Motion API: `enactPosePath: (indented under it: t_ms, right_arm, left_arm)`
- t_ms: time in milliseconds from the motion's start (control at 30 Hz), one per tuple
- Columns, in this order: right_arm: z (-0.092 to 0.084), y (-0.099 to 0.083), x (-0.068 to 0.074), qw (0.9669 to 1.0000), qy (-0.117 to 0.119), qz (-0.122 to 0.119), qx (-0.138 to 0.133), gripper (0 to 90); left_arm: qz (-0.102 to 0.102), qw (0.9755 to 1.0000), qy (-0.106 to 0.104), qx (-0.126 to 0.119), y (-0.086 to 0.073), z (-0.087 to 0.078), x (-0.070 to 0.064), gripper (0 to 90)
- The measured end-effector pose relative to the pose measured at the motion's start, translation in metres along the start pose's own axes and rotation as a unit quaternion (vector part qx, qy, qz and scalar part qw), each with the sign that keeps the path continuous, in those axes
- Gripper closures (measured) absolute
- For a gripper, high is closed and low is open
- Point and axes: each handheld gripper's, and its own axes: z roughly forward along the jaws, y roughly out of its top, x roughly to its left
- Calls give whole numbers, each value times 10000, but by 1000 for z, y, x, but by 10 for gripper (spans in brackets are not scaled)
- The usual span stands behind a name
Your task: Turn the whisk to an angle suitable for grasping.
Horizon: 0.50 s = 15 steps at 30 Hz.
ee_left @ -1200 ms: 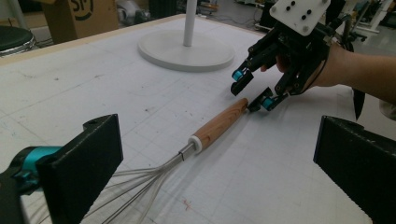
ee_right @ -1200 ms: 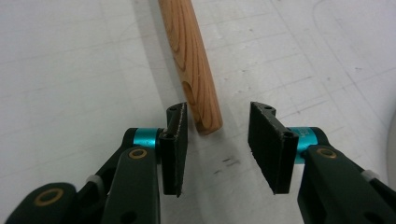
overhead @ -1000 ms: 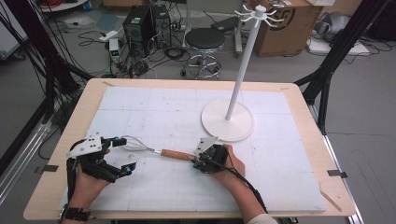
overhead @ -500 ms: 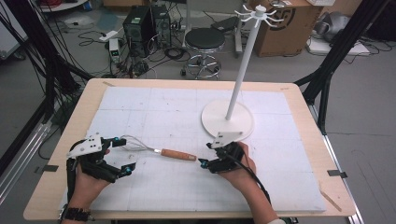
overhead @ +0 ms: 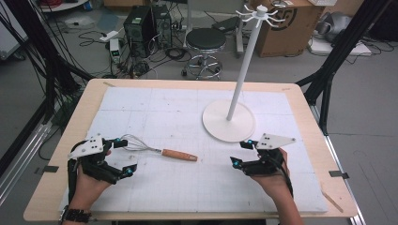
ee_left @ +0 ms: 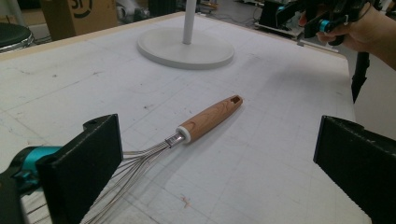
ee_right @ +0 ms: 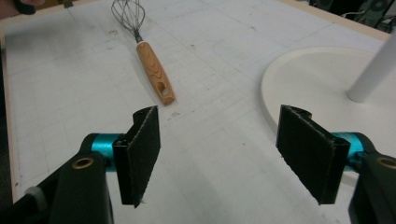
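whisk (overhead: 157, 151) flat on mat (overhead: 164, 108), both grippers apart from it, nothing between jaws

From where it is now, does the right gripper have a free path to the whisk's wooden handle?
Probably yes. The right gripper is open with nothing between its fingers, and bare mat lies between it and the whisk handle. The stand base sits off to the side.

Even, bright overhead light falls on the white bench (overhead: 155, 112), with no glare. Shadows are soft: a faint one lies under the whisk (ee_left: 187, 135) ahead of the left jaws, another beside the stand base (ee_right: 308, 88) beyond the right jaws. The near jaws look slightly soft in both gripper views. The high view is grainy, and the bench edges bow a little.
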Motion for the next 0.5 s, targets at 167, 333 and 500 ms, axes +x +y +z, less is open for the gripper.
enactPosePath:
  t_ms: [167, 333, 500]
  right_arm:
    - [-15, -11, -8, 9999, -107, -1, 10, 217]
    - [-33, -21, -19, 9996, -130, 191, -178, 142]
    - [-40, -24, -26, 9986, -88, 322, -407, 72]
  left_arm:
    - [-3, 10000, -19, 24, -1, 2, 1, 18]
    - [2, 10000, -69, 36, -1, 5, 1, 18]
    - [3, 9999, -92, 72, -3, 5, 2, 18]
